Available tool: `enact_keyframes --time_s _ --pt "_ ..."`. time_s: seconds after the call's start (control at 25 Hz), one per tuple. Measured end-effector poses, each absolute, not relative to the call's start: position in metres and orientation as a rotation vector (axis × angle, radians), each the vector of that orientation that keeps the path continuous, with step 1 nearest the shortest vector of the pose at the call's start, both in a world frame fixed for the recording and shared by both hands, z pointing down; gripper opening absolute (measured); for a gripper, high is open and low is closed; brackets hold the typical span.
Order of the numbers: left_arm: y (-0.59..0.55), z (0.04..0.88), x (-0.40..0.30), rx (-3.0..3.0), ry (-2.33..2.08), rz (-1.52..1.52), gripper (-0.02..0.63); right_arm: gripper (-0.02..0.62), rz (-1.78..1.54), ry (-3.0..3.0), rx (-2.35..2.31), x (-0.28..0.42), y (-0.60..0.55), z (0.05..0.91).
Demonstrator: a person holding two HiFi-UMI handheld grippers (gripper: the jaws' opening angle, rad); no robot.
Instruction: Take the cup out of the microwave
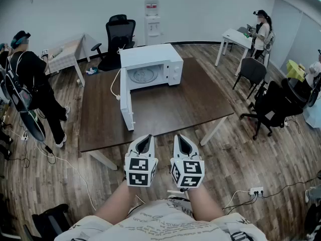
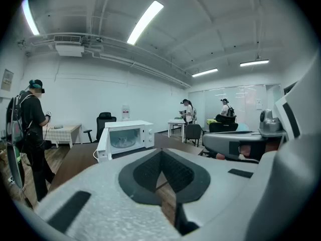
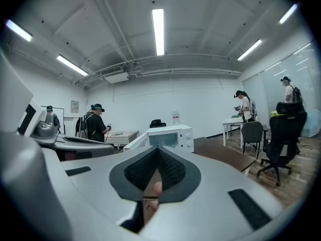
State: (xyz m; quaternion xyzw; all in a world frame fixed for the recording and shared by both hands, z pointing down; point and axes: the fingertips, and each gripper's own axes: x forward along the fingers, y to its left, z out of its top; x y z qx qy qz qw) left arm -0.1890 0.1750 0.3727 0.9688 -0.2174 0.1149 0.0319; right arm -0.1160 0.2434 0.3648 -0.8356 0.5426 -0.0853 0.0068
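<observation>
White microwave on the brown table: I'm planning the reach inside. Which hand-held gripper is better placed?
Likely the right hand-held gripper: the open door of the white microwave juts toward the left hand-held gripper; the right one faces the cavity across the brown table.

I count one microwave (image 1: 145, 54), one brown table (image 1: 200, 99), two white desks (image 1: 65, 55) (image 1: 233, 35), one water dispenser (image 1: 152, 19) and two grippers (image 1: 145, 137) (image 1: 182, 139).

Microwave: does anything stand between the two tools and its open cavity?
Nothing visible does. The microwave door is swung open, beside the path; only tabletop lies between the left tool, the right tool and the cavity. The cup cannot be made out.
</observation>
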Motion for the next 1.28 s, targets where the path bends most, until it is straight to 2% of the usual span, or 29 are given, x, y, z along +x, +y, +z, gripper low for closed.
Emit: enact_keyframes --time_s 0.96,1.28 --pt "0.194 0.376 -0.109 2.946 -0.799 0.335 0.014 0.012 -0.239 1.871 -2.463 -0.036 0.241 0.360" --pt "0.176 0.382 -0.107 2.889 -0.835 0.354 0.014 0.012 -0.277 1.895 -2.447 -0.026 0.231 0.367"
